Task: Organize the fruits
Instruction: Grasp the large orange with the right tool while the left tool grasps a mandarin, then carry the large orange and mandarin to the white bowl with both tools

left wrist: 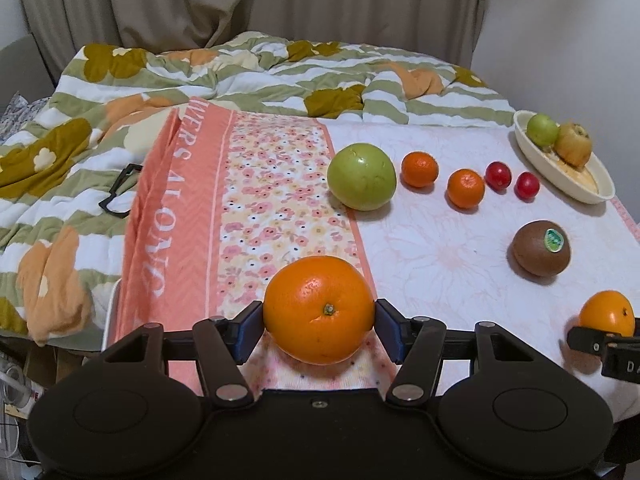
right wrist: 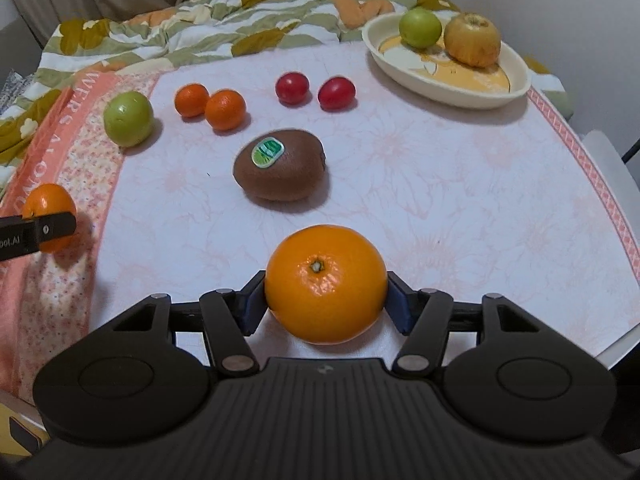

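Note:
My left gripper (left wrist: 319,316) is shut on a large orange (left wrist: 319,304), a blue pad pressed against each side, above the flowered cloth. In the right wrist view that orange (right wrist: 48,208) shows at the far left behind a black finger. My right gripper (right wrist: 326,296) is shut on a second large orange (right wrist: 326,280), which rests on the pale cloth with both pads touching its sides. Beyond it lies a brown kiwi (right wrist: 280,170) with a green sticker. A cream dish (right wrist: 452,92) at the back right holds a small green fruit (right wrist: 420,26) and a yellow-brown fruit (right wrist: 472,40).
A big green apple (left wrist: 362,176), two mandarins (left wrist: 419,169) (left wrist: 465,188) and two small red fruits (left wrist: 498,175) (left wrist: 527,185) lie in a row across the cloth. A rumpled floral quilt (left wrist: 120,92) covers the back and left. The table edge runs close on the right.

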Demonstrator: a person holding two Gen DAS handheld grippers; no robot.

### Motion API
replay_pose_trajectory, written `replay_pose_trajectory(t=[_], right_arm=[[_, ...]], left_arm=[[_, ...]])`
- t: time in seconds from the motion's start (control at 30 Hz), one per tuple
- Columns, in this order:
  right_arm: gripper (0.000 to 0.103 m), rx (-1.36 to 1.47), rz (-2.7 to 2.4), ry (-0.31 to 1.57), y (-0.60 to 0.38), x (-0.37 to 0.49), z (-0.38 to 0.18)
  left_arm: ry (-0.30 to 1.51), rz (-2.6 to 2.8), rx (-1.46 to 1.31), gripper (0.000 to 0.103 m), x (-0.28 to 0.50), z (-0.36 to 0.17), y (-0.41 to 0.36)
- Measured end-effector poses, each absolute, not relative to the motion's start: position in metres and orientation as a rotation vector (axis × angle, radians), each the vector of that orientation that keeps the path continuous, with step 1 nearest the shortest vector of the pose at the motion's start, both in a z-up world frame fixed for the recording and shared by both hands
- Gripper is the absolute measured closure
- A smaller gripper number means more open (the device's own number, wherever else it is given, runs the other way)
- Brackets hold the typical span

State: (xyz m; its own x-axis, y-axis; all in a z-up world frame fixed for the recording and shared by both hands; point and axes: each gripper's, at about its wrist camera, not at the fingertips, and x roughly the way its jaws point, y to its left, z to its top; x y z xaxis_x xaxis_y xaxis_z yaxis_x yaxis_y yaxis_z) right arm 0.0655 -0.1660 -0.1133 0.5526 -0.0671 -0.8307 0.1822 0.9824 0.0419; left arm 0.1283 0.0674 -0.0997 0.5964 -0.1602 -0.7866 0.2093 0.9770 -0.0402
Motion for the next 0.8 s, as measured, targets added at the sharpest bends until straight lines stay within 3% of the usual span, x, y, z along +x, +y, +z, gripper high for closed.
replay_pose_trajectory(t=[0.43,0.8], right_arm=[[0.028,0.142,-0.118,0.875,-0.190,0.045,-0.056],[0.028,0.116,-0.041,0.822,-0.272,0.059,-0.020]], left_arm=[[0.762,-0.221,0.049,0.039,0.087,-0.038,0.050],[0.646,-0.158,-0.006,0.039,0.073,0.006,-0.021]])
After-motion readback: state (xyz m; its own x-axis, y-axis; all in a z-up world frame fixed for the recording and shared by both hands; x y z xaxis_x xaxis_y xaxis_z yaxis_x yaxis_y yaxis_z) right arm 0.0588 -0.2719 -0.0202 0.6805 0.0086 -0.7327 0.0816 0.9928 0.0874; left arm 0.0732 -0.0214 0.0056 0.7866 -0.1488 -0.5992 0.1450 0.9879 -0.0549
